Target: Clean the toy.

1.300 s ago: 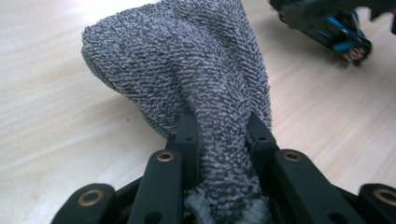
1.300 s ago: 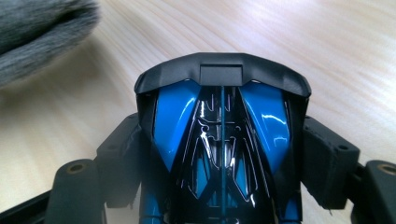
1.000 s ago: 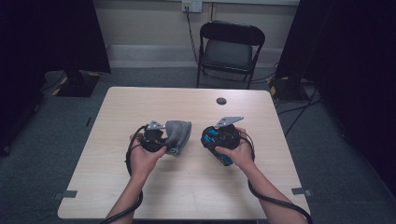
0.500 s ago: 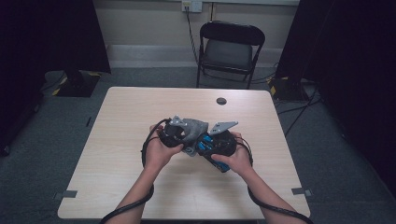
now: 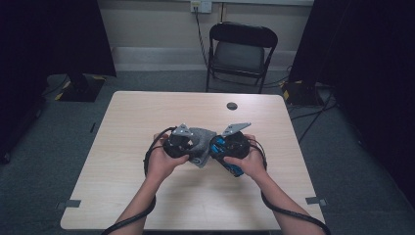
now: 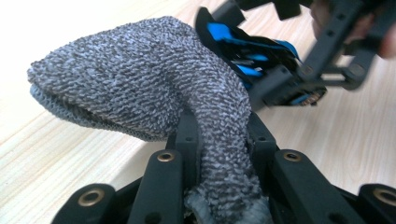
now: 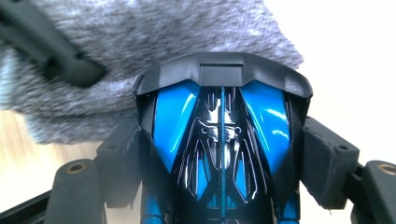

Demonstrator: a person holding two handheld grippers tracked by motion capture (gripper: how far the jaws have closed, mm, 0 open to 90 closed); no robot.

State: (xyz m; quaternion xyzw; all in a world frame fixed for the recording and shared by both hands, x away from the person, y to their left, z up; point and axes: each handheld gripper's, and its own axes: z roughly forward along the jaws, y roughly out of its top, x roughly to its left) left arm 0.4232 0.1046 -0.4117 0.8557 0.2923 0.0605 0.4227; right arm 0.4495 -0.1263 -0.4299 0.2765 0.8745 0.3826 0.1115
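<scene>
We have brought the two grippers together since a second ago: then the left gripper [image 5: 192,147] and the right gripper [image 5: 221,148] sat well apart over the table [image 5: 127,127], and now they meet near its middle. Our left gripper is clenched on the grey sock [image 6: 140,88], whose bunched end is pinched between its jaws while the rest flops out ahead of them and to one side. Our right gripper grasps the blue and black toy [image 7: 222,140], its jaws held wide around the toy's body, with the toy's front edge pointing ahead. In the right gripper view that edge sits just in front of the sock [image 7: 140,42], close to touching it. We judge that the gap between the two things is closed and the next step, likely slipping the toy into the sock, needs the sock's mouth found first, which we cannot see here.
</scene>
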